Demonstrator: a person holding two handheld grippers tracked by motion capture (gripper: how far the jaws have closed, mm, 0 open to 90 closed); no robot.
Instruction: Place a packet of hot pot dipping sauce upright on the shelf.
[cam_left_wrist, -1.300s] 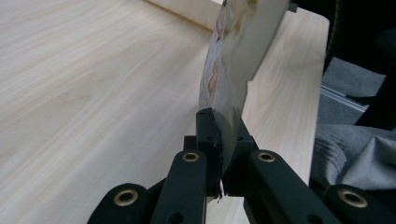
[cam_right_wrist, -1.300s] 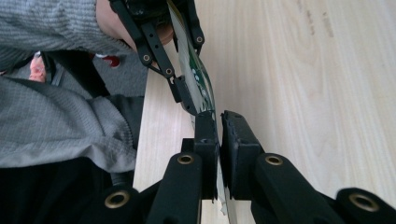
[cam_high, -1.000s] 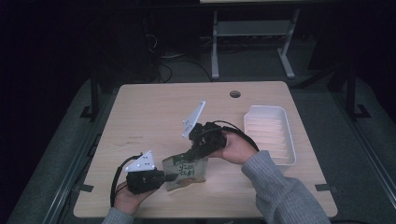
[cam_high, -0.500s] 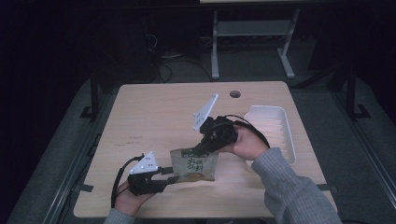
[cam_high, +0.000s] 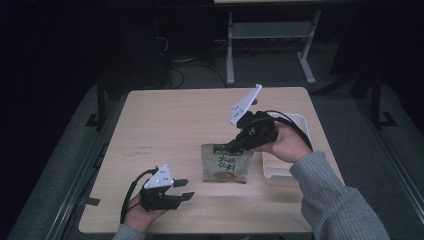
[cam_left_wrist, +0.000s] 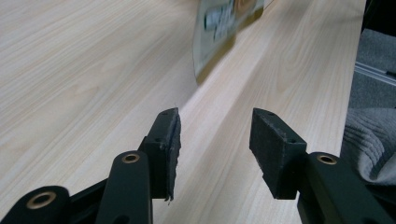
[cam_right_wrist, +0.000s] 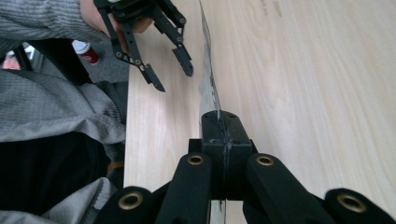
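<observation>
One flat green snack pouch (cam_high: 225, 163), pale label, mid-table beside one white tray (cam_high: 305, 123). Top edge pinched in clamped right gripper (cam_high: 233, 145). Left gripper (cam_high: 183, 189) spread wide, empty, near front edge.

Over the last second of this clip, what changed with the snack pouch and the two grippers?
The left gripper let go of the snack pouch and now rests open near the table's front edge. The right gripper, shut on the pouch's top edge throughout, carried it right, toward the white tray. The tray and table stayed put.
</observation>
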